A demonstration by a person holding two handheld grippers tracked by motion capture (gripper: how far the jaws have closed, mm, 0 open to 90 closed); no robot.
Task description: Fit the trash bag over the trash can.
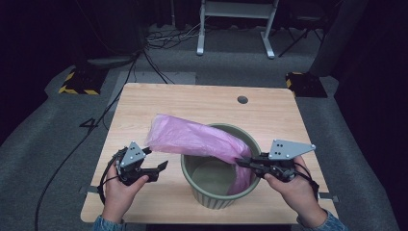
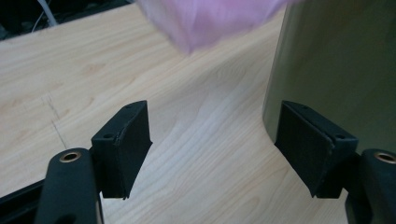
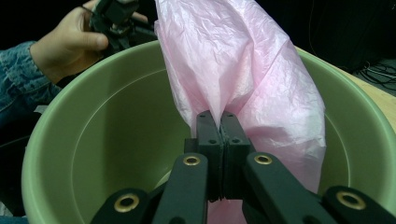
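Note:
A green ribbed bin [image 1: 214, 192] stands near the front middle of the wooden table [image 1: 207, 103]. A pink plastic bag [image 1: 192, 137] lies across its rim, one end hanging inside the bin, the other stretched out to the left over the table. My right gripper [image 1: 239, 162] is shut on the pink bag [image 3: 243, 79] over the bin's [image 3: 93, 121] right rim. My left gripper [image 1: 162, 166] is open just left of the bin, low over the table, with nothing between its jaws; the bin wall [image 2: 336, 65] stands beside its right jaw and the bag's [image 2: 205, 18] end hangs above.
A round grommet hole [image 1: 242, 99] sits near the table's far edge. Cables [image 1: 159, 38] and a white desk frame [image 1: 235, 24] are on the floor beyond. Bare wood [image 2: 93, 74] lies left of the bin.

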